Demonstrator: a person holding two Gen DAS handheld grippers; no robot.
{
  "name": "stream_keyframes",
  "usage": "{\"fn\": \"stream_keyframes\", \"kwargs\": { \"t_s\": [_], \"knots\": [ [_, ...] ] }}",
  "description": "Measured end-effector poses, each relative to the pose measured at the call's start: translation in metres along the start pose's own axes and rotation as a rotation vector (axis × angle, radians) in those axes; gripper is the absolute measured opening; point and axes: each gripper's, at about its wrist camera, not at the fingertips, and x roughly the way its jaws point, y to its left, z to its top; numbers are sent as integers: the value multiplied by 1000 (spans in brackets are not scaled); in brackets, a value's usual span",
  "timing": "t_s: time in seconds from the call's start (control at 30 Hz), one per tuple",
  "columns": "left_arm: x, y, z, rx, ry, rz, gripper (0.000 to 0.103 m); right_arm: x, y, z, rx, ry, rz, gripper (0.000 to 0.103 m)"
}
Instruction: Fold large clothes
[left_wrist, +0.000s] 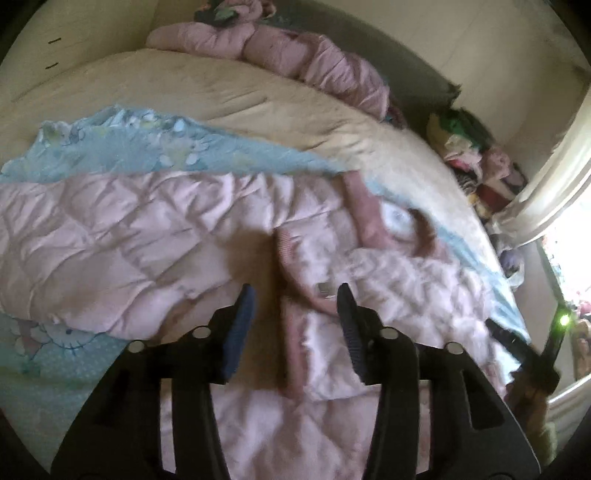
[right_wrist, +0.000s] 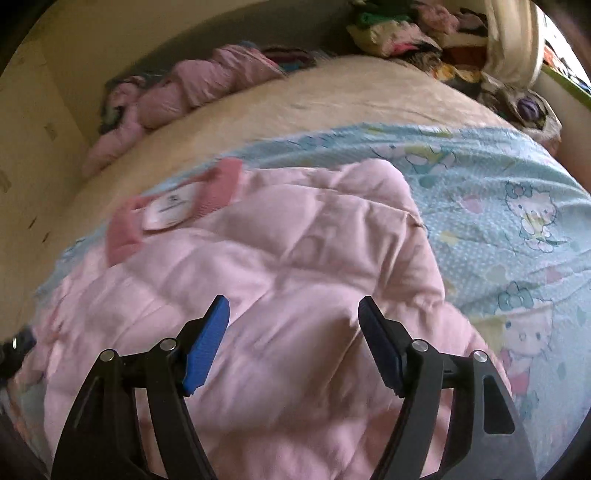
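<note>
Pink quilted jacket (right_wrist: 280, 258) lies spread on bed (left_wrist: 221, 85), atop blue cartoon sheet (right_wrist: 517, 206); collar (right_wrist: 173, 206) at 11 o'clock in right view. Your left claw (left_wrist: 295, 314) and right claw (right_wrist: 293, 332): jaws apart, empty, over jacket. Step, likely: pre-fold positioning. Next: you pinch edge, fold inward.

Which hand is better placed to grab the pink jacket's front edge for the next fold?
Left. Its open tongs straddle the pink jacket's front edge; the right tongs, also open, hover over flat quilting.
</note>
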Motion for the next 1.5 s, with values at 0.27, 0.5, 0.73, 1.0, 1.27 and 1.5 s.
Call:
{"fn": "stream_keyframes", "kwargs": {
  "t_s": [0.27,0.5,0.73,1.0,1.27,1.5],
  "knots": [
    [19,-40,-18,71,91,-69,58,-28,37,-32,-109,22,91,78],
    [69,-46,-48,125,221,18,61,-6,44,-42,-138,85,69,81],
    [66,-46,-43,120,205,3,62,8,47,-48,-133,119,29,81],
    [33,-46,-31,108,169,32,94,-24,52,-43,-68,67,108,84],
    [7,-34,-20,63,136,65,94,-58,74,-39,-88,9,127,99],
    [-18,-11,-6,41,64,157,94,-83,100,-32,-122,-34,155,99]
  ]
}}
